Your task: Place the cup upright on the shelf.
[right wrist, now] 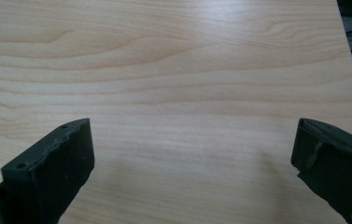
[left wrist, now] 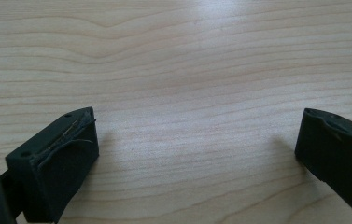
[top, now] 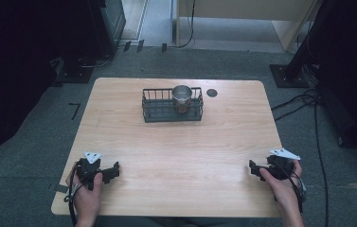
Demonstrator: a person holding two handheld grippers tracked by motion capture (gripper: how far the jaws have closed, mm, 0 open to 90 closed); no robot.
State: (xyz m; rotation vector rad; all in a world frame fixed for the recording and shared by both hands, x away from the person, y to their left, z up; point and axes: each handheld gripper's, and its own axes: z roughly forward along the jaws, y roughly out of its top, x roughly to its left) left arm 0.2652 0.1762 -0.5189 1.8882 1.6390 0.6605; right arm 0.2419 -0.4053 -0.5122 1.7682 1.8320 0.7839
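Observation:
A shiny metal cup (top: 182, 98) stands upright inside a black wire basket (top: 159, 109) at the far middle of the wooden table (top: 176, 146). My left gripper (top: 115, 171) rests near the front left corner, held by a hand, far from the basket. My right gripper (top: 254, 168) rests near the front right corner in the other hand. In the left gripper view the left gripper (left wrist: 197, 135) has its jaws wide apart over bare wood. The right gripper (right wrist: 192, 140) in its own view is spread the same way, with nothing between.
A small dark round disc (top: 211, 92) lies on the table just right of the basket. Cables (top: 304, 101) run over the grey floor to the right, and dark stands sit beyond the table's far corners.

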